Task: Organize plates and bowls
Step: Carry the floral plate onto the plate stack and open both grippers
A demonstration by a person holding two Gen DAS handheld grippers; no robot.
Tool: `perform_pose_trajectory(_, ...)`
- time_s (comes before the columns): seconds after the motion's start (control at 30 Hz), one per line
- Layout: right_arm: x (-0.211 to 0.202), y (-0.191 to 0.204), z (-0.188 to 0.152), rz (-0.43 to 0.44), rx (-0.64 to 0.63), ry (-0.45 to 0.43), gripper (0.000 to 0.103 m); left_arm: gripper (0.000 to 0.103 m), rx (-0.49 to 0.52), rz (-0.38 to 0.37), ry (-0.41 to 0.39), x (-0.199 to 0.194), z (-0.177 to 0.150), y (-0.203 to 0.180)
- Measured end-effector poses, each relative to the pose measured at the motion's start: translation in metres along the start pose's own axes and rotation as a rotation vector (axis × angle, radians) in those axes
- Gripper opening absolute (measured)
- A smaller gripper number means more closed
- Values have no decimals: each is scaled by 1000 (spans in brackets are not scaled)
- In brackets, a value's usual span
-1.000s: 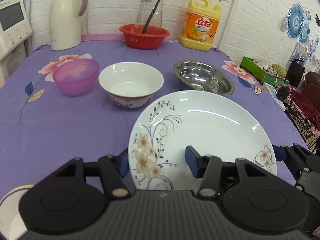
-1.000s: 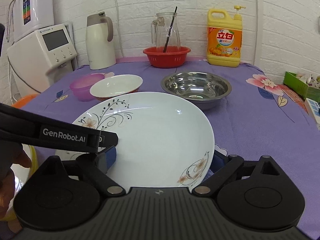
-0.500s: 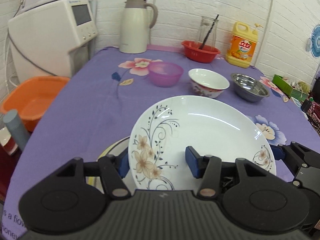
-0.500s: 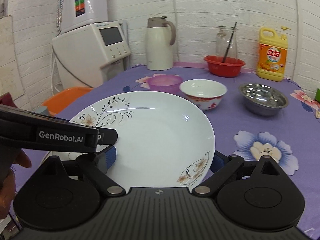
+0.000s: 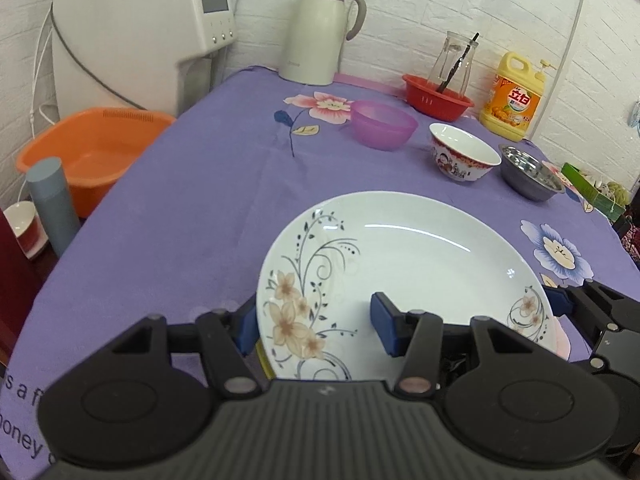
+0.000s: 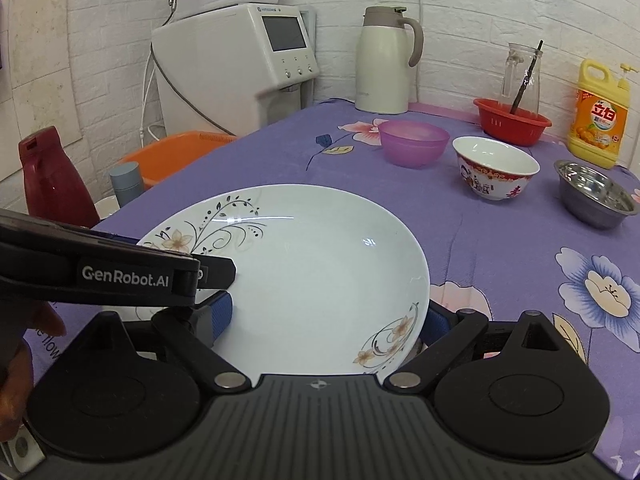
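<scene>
- Left gripper (image 5: 316, 330): jaws clamp the near rim of the white floral ceramic plate (image 5: 404, 280).
- Right gripper (image 6: 326, 318): jaws clamp the same plate's other side, above the purple-clothed tabletop (image 6: 280, 152).

Thermos jug (image 5: 322, 30), detergent bottle (image 5: 514, 98), orange basin (image 5: 90, 148)

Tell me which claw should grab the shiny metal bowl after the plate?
Probably the right claw. It holds the plate by its right edge, the side where the metal bowl sits. The left claw holds the left edge, farther from it. Both are busy until the plate is down.
</scene>
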State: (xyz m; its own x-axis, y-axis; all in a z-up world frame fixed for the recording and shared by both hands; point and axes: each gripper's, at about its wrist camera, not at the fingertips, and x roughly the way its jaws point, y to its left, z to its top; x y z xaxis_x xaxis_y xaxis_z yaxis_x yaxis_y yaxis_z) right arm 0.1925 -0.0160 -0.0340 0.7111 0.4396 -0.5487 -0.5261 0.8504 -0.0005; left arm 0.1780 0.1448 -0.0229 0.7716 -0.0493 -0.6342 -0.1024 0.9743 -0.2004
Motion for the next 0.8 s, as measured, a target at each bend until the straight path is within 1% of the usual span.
perform_pose_trajectory(0.17, 2, 4, 1, -29, -39, 2, 103, 54, 10, -20, -9, 1, -1, 1)
perform_pose_trajectory(0.37, 2, 1, 3, -9, -41, 19, 103, 54, -19, -46, -11, 0, 1, 6)
perform_pose_trajectory(0.47, 1, 1, 3, -11, -40, 19, 103, 55, -3, -36, -41, -6, 4, 4)
perform_pose_trajectory(0.53, 0, 0, 3, -14, -30, 11, 103, 57, 7, -33, -66, -11, 6, 3)
perform_pose_trajectory(0.67, 3, 3, 1, -51, -54, 20, 103, 58, 9, -29, -101, -18, 12, 2)
perform_pose_trajectory(0.73, 6, -1, 1, -27, -54, 46, 103, 59, 5, -28, -107, -18, 15, 2)
perform_pose_trajectory(0.8, 6, -8, 1, -6, -29, 50, 103, 59, 1, -23, -109, -17, 16, 1)
